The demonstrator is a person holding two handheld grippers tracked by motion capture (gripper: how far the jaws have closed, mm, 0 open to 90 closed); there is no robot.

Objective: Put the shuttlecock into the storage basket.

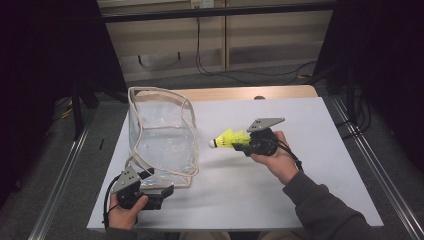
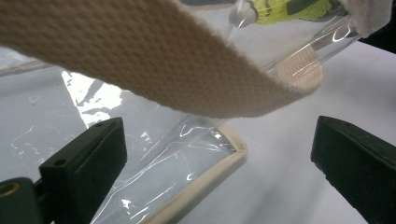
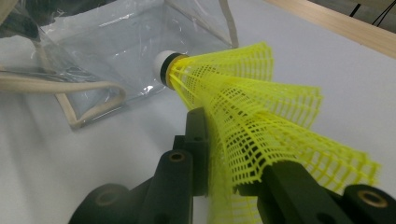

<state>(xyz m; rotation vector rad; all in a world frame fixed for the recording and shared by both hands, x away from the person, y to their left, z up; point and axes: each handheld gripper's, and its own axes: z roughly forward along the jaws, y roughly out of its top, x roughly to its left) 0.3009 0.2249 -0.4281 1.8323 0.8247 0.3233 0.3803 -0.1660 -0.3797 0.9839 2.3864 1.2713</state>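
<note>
Right gripper (image 1: 239,145) pinched a yellow shuttlecock (image 1: 227,138) by its mesh skirt, jaws pressed into the skirt from both sides, cork tip pointing at the bag (image 1: 162,137). Shuttlecock hung above the middle of the table (image 1: 310,190), just beside the bag's right side, apart from it. In the right gripper view the shuttlecock (image 3: 252,112) flared out between the jaws, white tip toward the clear plastic. Left gripper (image 1: 167,191) sat at the near left corner of the table, jaws spread, at the bag's near bottom corner; whether it touched the bag could not be told. In the left gripper view the strap (image 2: 154,60) arched across above the jaws, clear of both.
</note>
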